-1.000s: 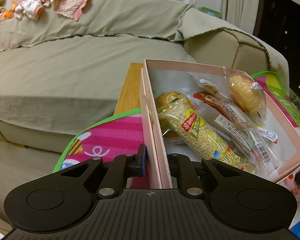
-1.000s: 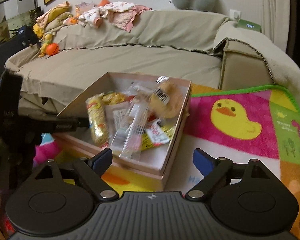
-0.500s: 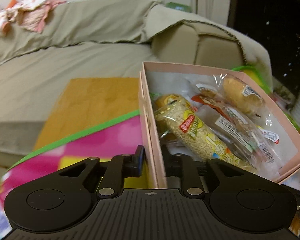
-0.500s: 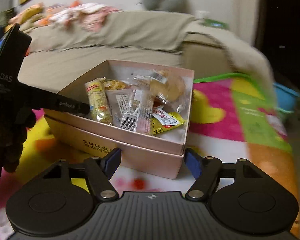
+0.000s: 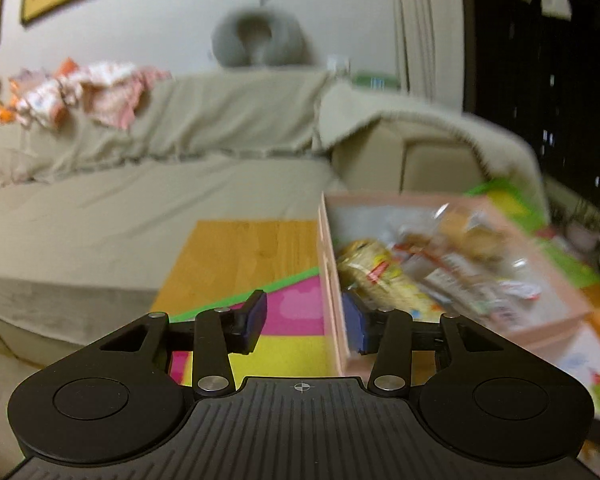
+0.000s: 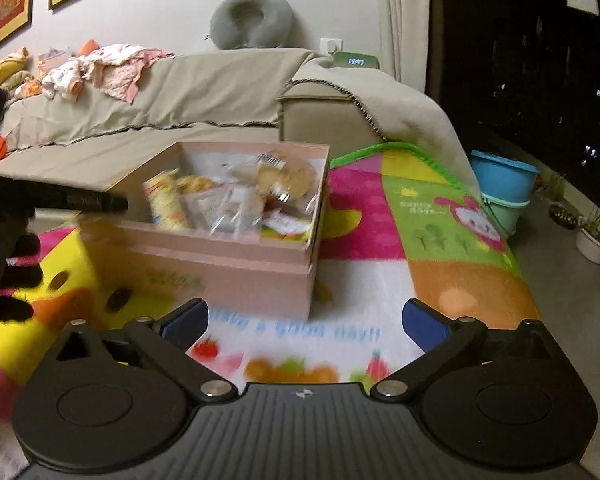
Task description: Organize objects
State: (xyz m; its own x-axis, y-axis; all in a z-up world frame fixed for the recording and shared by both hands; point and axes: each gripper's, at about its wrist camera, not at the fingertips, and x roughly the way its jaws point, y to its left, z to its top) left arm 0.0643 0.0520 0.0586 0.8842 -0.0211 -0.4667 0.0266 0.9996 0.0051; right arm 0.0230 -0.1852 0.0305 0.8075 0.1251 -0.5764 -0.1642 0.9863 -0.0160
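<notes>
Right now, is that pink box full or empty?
Fairly full. The lidless pink box holds a heap of wrapped snacks that hides most of its floor, though the packets stay below its rim.

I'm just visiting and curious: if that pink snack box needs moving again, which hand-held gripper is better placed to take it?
Probably the left hand-held gripper: its open fingers straddle the pink box's side wall. The right hand-held gripper is open, short of the box, over the play mat.
</notes>
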